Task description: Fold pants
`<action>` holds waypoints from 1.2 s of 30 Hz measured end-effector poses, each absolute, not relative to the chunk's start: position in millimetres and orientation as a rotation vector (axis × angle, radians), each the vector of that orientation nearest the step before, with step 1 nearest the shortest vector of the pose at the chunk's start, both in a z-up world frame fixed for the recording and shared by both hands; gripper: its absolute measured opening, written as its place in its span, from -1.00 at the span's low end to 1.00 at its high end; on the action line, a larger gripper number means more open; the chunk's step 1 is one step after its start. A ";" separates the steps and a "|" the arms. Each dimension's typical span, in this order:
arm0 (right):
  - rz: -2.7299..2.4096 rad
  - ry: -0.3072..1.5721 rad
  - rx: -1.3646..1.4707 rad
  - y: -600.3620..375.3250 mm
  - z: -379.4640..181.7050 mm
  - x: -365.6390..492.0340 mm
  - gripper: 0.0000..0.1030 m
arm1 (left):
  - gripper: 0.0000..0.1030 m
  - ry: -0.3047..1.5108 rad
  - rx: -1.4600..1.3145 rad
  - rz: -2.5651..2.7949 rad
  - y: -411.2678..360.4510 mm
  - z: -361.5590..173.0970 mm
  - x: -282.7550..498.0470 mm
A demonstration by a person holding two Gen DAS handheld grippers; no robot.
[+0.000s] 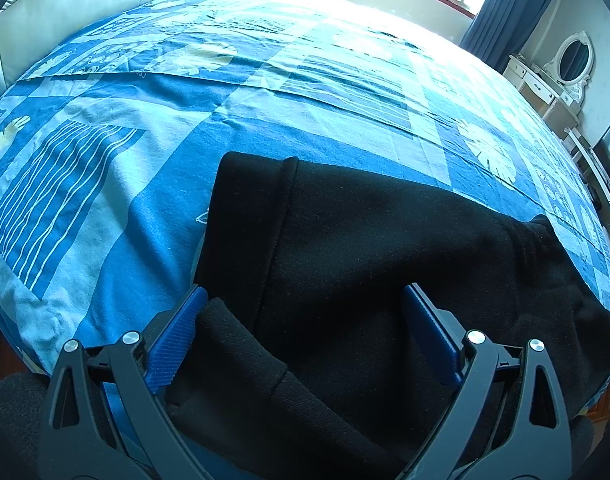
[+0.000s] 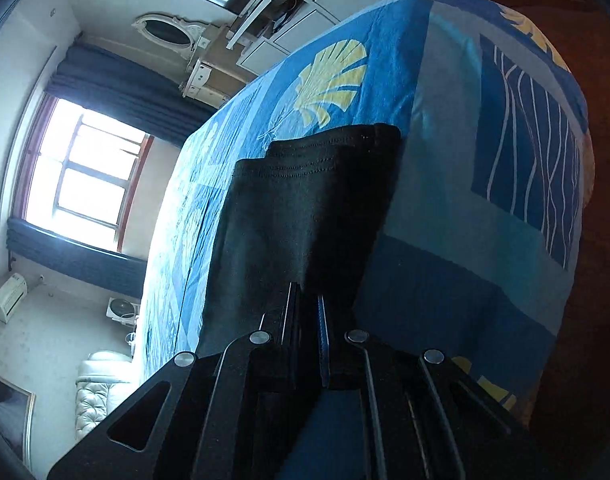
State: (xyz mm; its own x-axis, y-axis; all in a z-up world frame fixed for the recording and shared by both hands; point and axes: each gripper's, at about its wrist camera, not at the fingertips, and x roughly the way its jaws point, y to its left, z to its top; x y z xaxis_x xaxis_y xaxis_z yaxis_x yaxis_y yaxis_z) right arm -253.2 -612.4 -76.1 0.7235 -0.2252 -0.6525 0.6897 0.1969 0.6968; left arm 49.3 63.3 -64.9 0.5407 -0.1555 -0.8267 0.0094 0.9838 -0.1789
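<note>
Down in the lower part of the left wrist view, the left gripper [image 1: 305, 300] tilts steeply toward the bed [image 1: 153, 208], its two blue-padded jaws standing wide apart, one at lower left and one at lower right of the frame. Between them lies the black pants [image 1: 365, 248], spread across the blue patterned bedspread [image 1: 105, 160]; whether the pads touch the cloth cannot be told, but they do not press it. In this view the pants run as a long dark band from a folded, stitched end near the frame's centre out toward the right edge, with another layer of black cloth bunched at the bottom between the jaws. The right wrist view is rolled, so the bed rises from lower centre to upper right and the window [image 2: 85, 176] sits at the left. There the right gripper [image 2: 305, 300] points along the garment, its jaws drawn together to a thin slit at lower centre, black fabric lying right at their tips; whether any cloth is pinched in that slit cannot be told. From here the pants [image 2: 305, 208] stretch away up the frame, their long axis in line with the jaws, ending in a stitched, layered edge near the middle, just below a pale yellow leaf print [image 2: 329, 80] on the bedspread.
</note>
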 end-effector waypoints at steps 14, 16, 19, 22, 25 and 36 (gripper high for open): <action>-0.484 0.680 0.780 -694.2 -25.2 -141.2 -0.03 | 0.88 0.983 -0.158 -0.089 61.5 -65.4 47.4; -0.480 0.744 0.777 -699.2 -35.6 -126.0 0.05 | 0.89 0.985 -0.157 -0.083 60.9 -65.6 47.9; -0.456 0.795 0.752 -698.5 -50.7 -115.6 0.07 | 0.91 0.988 -0.152 -0.073 59.8 -66.0 49.2; -0.494 0.838 0.620 -685.0 -52.7 -112.2 -0.58 | 0.95 0.991 -0.145 -0.068 58.2 -66.8 50.1; -0.517 0.775 0.586 -679.3 -39.7 -126.0 -0.84 | 0.95 0.991 -0.137 -0.063 57.1 -67.7 50.5; -0.693 0.737 0.631 -695.4 -52.5 -156.7 -0.80 | 0.95 0.984 -0.125 -0.062 54.8 -68.7 49.1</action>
State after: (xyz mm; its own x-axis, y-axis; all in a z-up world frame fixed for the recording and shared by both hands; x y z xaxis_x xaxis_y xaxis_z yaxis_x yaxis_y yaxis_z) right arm -156.7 -695.4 -52.5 0.5462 -0.3340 -0.7682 0.7462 0.6107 0.2650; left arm 49.1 54.8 -68.7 0.5524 -0.1090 -0.8264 -0.0045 0.9910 -0.1338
